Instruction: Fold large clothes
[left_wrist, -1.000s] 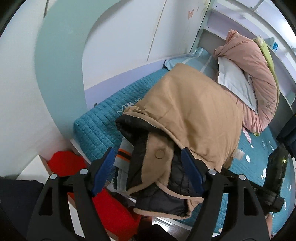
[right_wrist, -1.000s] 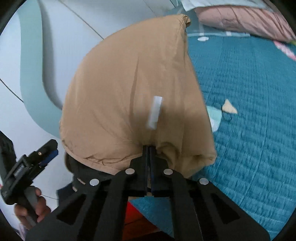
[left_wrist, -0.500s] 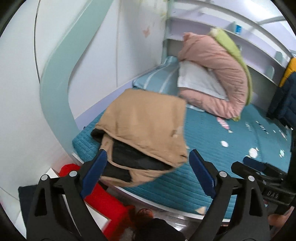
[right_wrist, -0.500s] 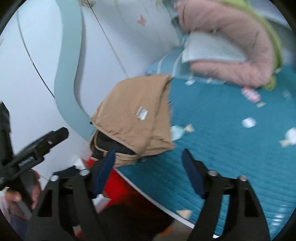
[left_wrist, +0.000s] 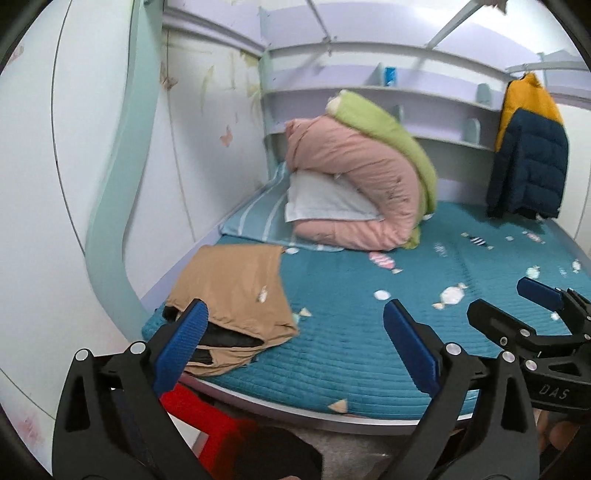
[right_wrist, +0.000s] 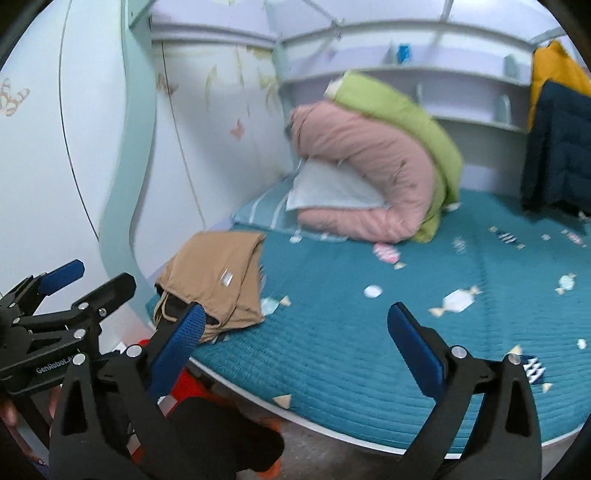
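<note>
L wrist view: your left gripper (left_wrist: 295, 343) has its jaws spread wide, nothing btwn them. The folded tan jacket (left_wrist: 236, 291) lies on the teal bed cover (left_wrist: 369, 332) just past the left jaw, at the bed's near corner by the wall; black lining shows at its near edge. Straight ahead of the jaws, well apart, a pink duvet (left_wrist: 354, 184) w/ a green blanket (left_wrist: 391, 129) over it. Your right gripper (left_wrist: 524, 317) shows beyond the right jaw, also spread.

R wrist view: right gripper (right_wrist: 295, 339) jaws wide apart, empty. Tan jacket (right_wrist: 218, 273) sits just beyond the left jaw, flat on the cover (right_wrist: 369, 350). Left gripper (right_wrist: 70, 291) is off to the left of the jaws, parted. Red stool (right_wrist: 184, 384) low near the left jaw, partly hidden.
</note>
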